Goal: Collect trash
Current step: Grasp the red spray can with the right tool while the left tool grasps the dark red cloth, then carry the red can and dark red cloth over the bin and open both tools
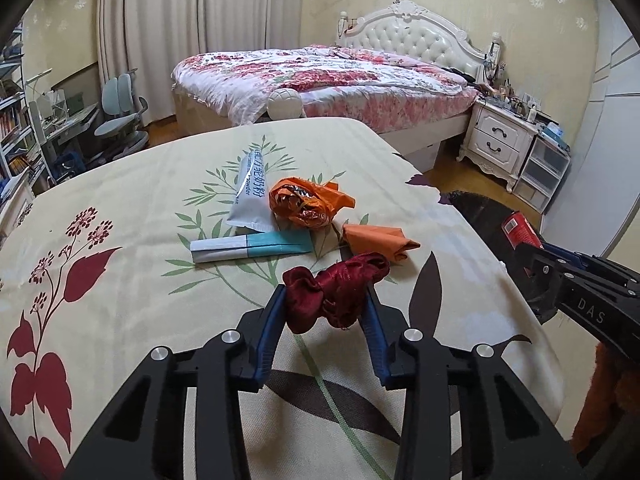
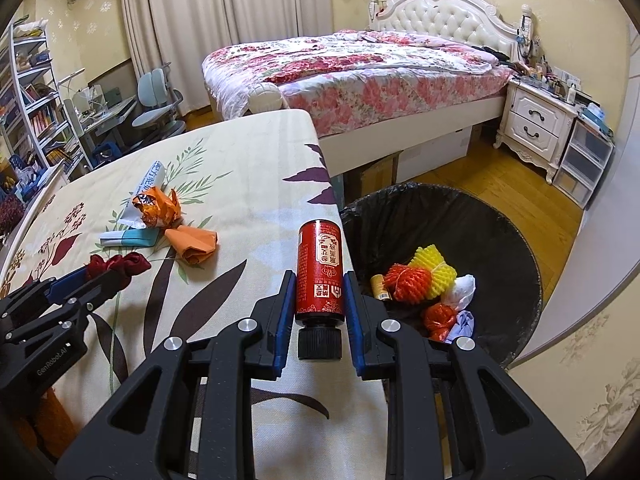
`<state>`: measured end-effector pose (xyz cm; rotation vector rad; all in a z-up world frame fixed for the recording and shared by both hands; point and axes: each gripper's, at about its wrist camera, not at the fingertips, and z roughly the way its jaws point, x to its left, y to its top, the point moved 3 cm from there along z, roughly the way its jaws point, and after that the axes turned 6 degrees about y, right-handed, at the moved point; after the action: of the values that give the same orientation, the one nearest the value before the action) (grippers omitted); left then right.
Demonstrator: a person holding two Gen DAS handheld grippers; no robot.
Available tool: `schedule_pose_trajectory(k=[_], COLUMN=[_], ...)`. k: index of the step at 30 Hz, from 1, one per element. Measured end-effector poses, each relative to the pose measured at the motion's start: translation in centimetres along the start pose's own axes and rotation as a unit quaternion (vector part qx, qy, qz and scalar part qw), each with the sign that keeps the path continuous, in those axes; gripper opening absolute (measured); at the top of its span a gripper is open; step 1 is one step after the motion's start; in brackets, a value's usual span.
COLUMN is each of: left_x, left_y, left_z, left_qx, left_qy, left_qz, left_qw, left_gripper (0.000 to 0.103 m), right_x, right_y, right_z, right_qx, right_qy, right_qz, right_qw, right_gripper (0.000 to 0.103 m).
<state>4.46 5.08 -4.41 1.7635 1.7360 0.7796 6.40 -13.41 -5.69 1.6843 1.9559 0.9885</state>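
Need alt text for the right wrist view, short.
The right gripper clamps a red bottle, cap toward the camera, at the table edge beside a black-lined trash bin holding wrappers. Left, the left gripper grips dark red fabric.

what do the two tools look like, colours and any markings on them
Both match: matte black angular linkage frames with triangular cut-outs, round silver pivot bolts, and blue ribbed pads lining the fingers. The left tool carries white "GenRobot.AI" lettering on its side, seen from the right wrist camera; the right tool shows "DAS" in pale letters in the left wrist view. No cables or sleeves are visible.
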Motion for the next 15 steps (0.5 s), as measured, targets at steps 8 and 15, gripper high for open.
schedule_pose_trajectory(k=[8,15], left_x=[-1.6,-5.2], left_y=[1.9,4.2], left_z=[-1.5,-1.2], left_qx=[-0.028,-0.049], left_qy=[-0.020,-0.045], left_qz=[0.005,0.031], left_qw=[0.9994,0.9973], left_gripper=[0.039,0.039], right_x=[-1.5,-4.2], right_y=[0.8,1.8], right_z=[-1.5,-2.6], right_qx=[-0.019,-0.036], right_qy=[-0.016,-0.043], right_qz=[0.007,0.022], right_qw=[1.000,0.998], right_gripper=[0.023,0.023])
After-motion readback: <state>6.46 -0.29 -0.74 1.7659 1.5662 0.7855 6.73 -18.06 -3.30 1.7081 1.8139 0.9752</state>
